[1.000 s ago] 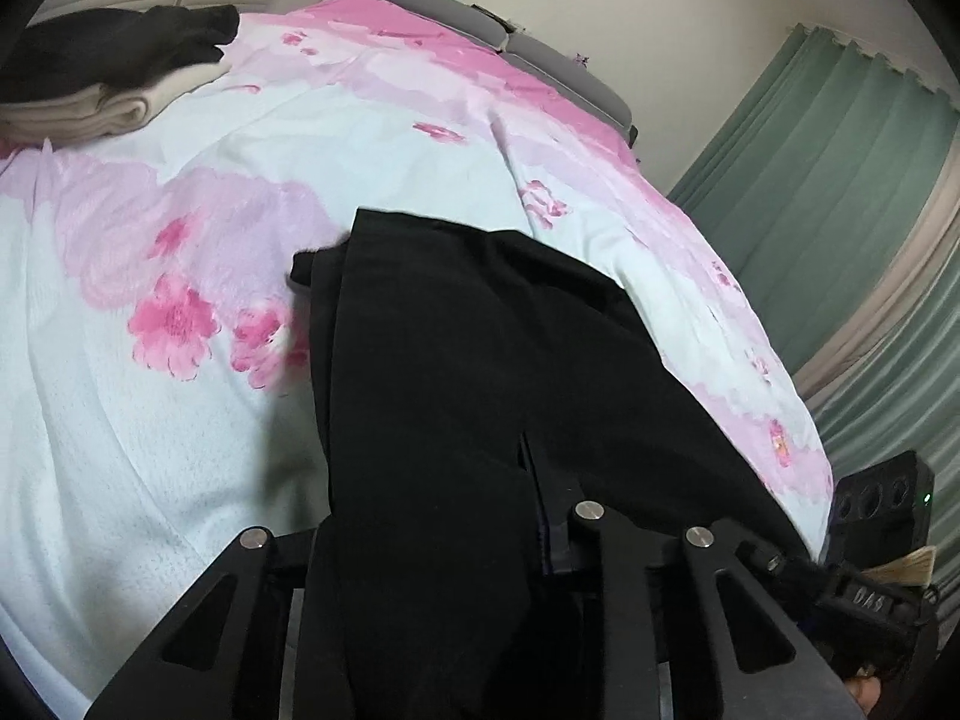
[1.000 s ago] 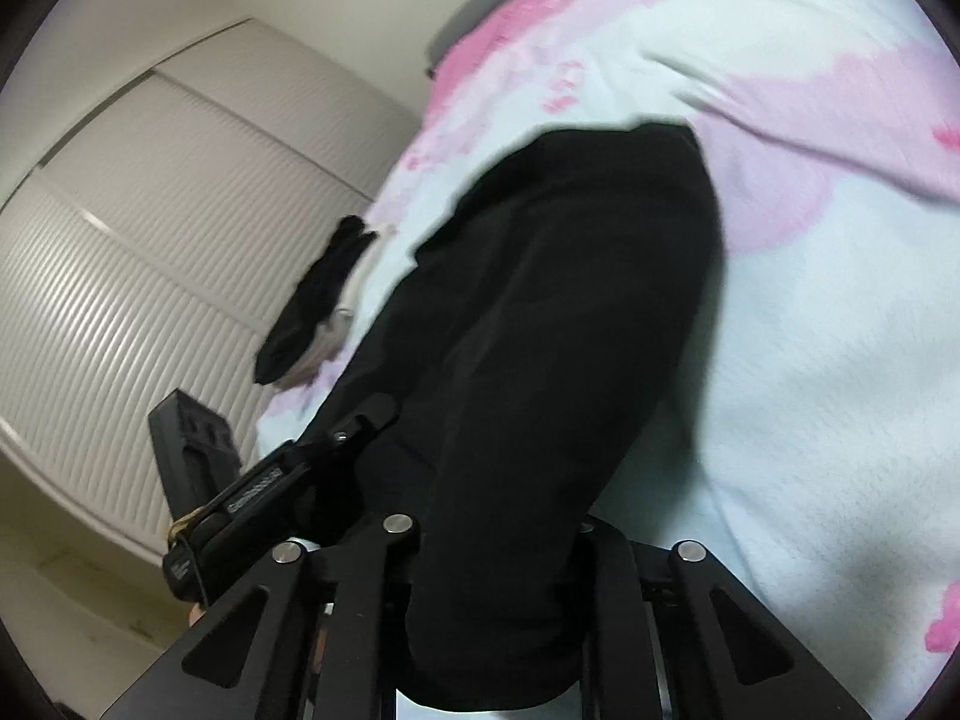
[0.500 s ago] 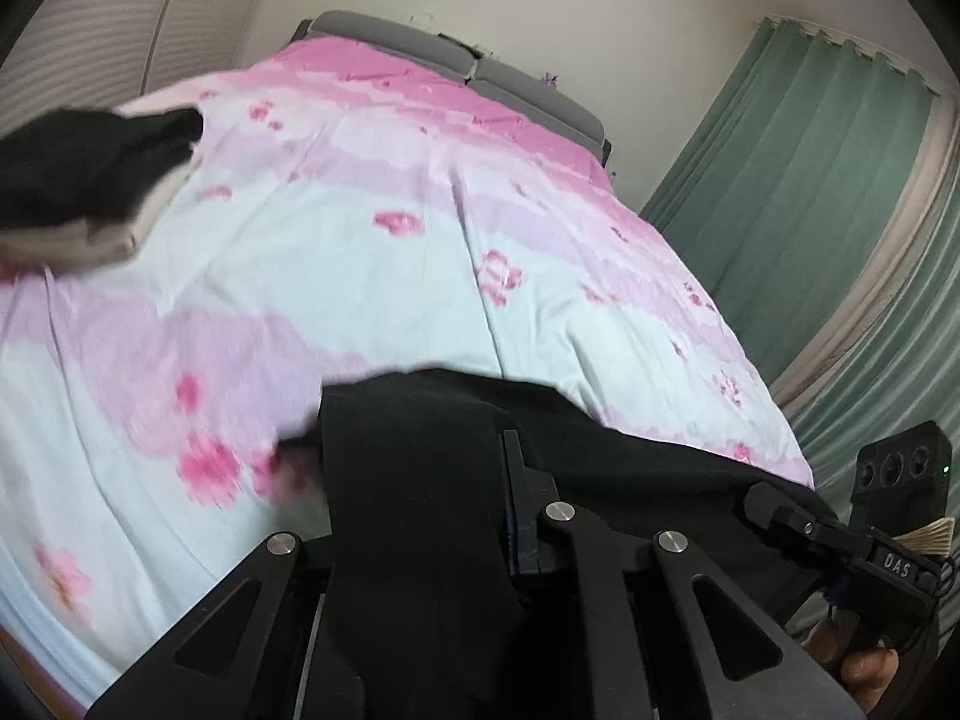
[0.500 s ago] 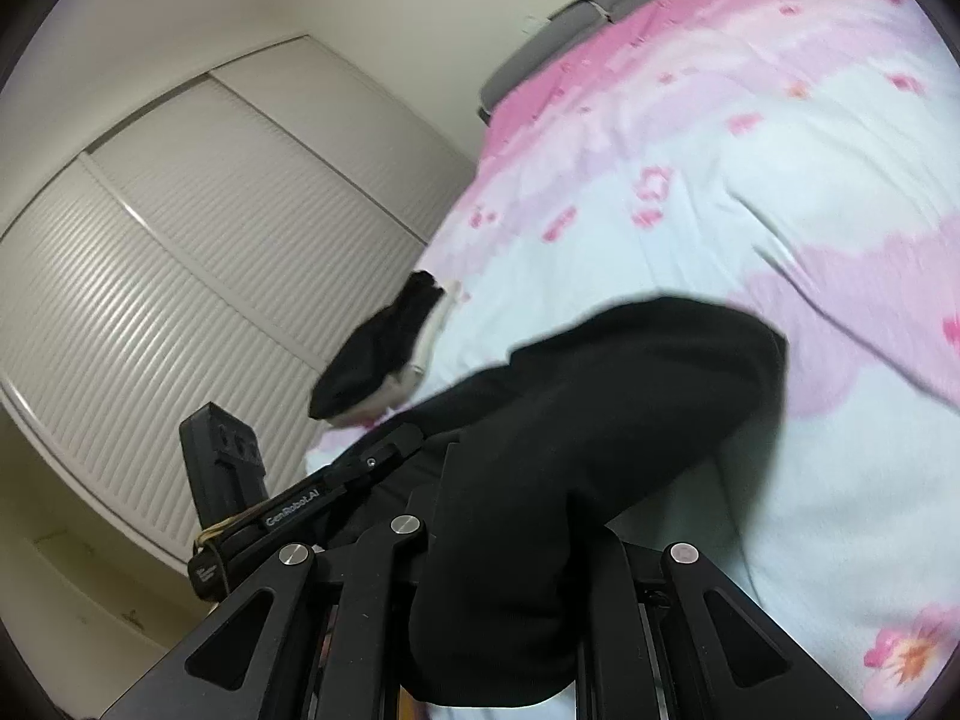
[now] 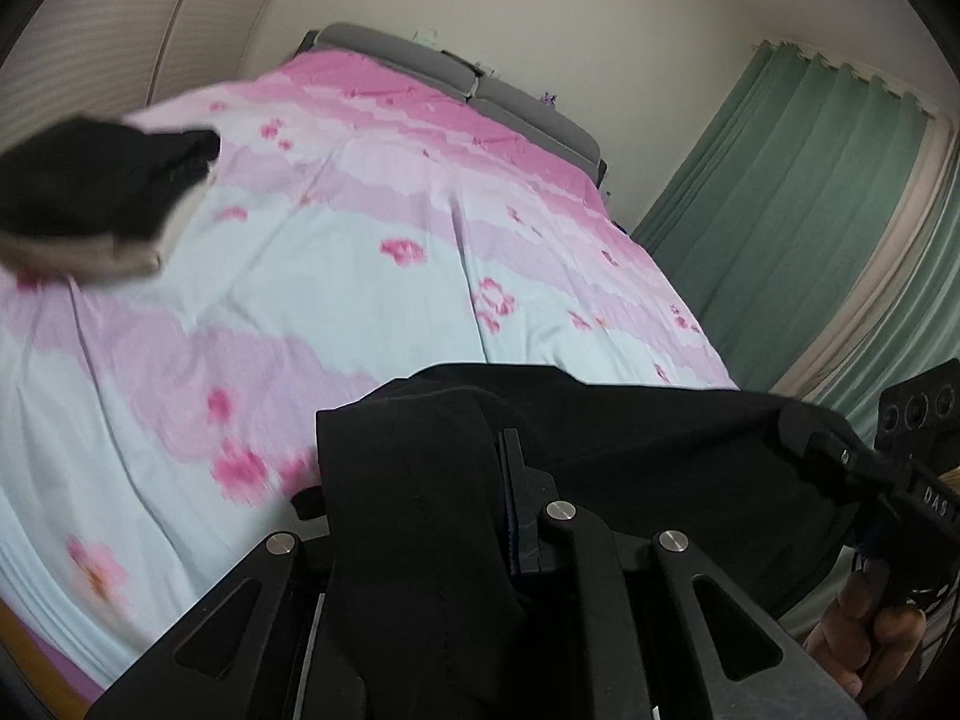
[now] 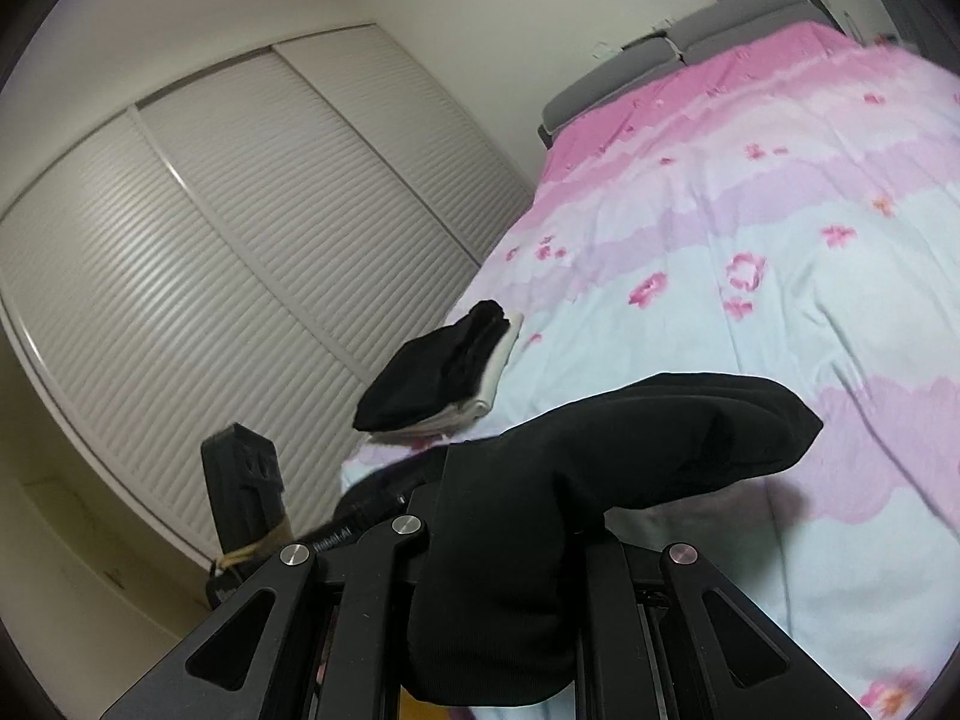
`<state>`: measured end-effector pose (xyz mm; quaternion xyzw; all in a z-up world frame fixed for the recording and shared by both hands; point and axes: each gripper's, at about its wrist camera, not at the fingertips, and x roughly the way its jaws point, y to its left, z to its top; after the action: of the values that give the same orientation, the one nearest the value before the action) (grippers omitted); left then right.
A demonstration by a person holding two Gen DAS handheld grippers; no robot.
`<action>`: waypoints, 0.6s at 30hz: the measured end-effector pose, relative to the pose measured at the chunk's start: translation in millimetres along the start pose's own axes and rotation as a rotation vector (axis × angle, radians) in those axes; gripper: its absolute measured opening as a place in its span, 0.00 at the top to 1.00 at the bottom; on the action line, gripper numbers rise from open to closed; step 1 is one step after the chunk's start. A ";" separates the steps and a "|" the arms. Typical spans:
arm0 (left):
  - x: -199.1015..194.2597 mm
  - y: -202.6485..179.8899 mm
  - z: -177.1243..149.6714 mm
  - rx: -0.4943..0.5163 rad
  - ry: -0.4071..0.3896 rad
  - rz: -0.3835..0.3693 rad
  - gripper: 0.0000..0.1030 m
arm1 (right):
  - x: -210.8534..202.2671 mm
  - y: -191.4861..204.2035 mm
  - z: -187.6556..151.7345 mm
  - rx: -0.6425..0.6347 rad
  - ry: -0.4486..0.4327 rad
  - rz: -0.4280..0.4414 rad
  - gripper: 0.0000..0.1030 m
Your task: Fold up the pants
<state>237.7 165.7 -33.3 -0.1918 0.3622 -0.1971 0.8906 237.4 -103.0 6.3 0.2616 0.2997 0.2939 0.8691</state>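
Black cloth fills the left wrist view: the pants [image 5: 630,456] hang above the near edge of the bed [image 5: 336,276], stretched between both tools, and the left gripper [image 5: 420,516] is clenched on one end. Folded clothes [image 5: 102,204] sit at the bed's left edge. From the right wrist view, the right gripper [image 6: 510,546] is clenched on the other bunched end, off the quilt. Judging by this, the fold itself is not yet laid down; placing and smoothing remain.
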 end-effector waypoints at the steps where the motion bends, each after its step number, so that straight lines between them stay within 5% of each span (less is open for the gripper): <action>1: 6.3 0.9 -9.6 -0.010 0.009 -0.005 0.85 | -0.5 -1.3 -1.6 -0.003 0.007 -0.010 0.86; 7: 30.3 -3.0 -50.2 -0.043 0.045 -0.033 0.85 | -5.3 -27.7 -18.7 0.051 0.051 -0.062 0.86; 13: 21.2 -10.7 -54.3 -0.079 0.031 -0.049 0.84 | -14.0 -27.6 -15.1 0.044 0.056 -0.075 0.86; 18: 14.3 -5.6 -71.1 -0.142 0.021 -0.045 0.68 | -15.1 -8.9 -5.8 -0.015 0.043 -0.064 0.86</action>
<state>194.8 139.9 -85.9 -0.2604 0.3803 -0.1928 0.8662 226.9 -117.6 2.3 0.2390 0.3242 0.2736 0.8734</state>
